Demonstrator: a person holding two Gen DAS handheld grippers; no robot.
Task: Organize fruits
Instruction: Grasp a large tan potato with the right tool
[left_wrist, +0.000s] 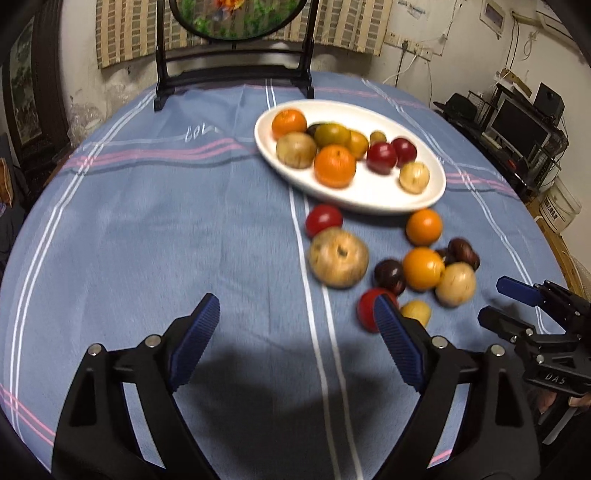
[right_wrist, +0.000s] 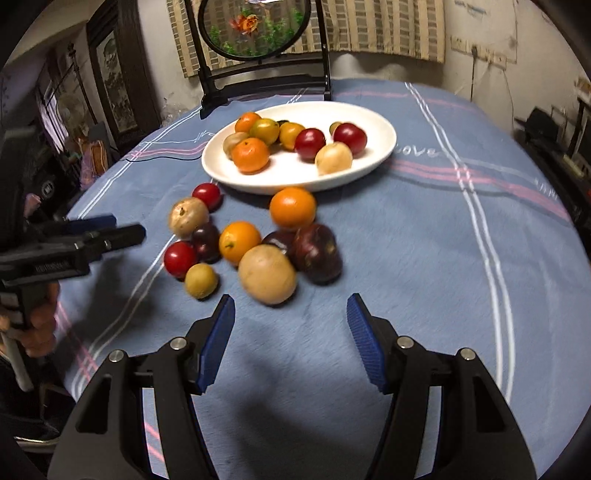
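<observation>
A white oval plate (left_wrist: 373, 199) (right_wrist: 373, 162) holds several fruits: oranges, red plums, tan pears. In front of it several loose fruits lie on the blue cloth: a big tan pear (left_wrist: 338, 257) (right_wrist: 267, 274), oranges (left_wrist: 423, 268) (right_wrist: 292, 208), red plums (left_wrist: 323, 220) (right_wrist: 180, 259), dark plums (right_wrist: 317, 253). My left gripper (left_wrist: 295, 325) is open and empty, left of the loose pile; its right finger covers part of a red plum (left_wrist: 365, 308). My right gripper (right_wrist: 291, 317) is open and empty just in front of the big tan pear. It also shows in the left wrist view (left_wrist: 498, 301).
A black stand with a round fish picture (right_wrist: 255, 29) stands at the table's far edge behind the plate. The left gripper shows from the side at the left of the right wrist view (right_wrist: 110, 229). Shelves with electronics (left_wrist: 517, 125) stand to the right of the table.
</observation>
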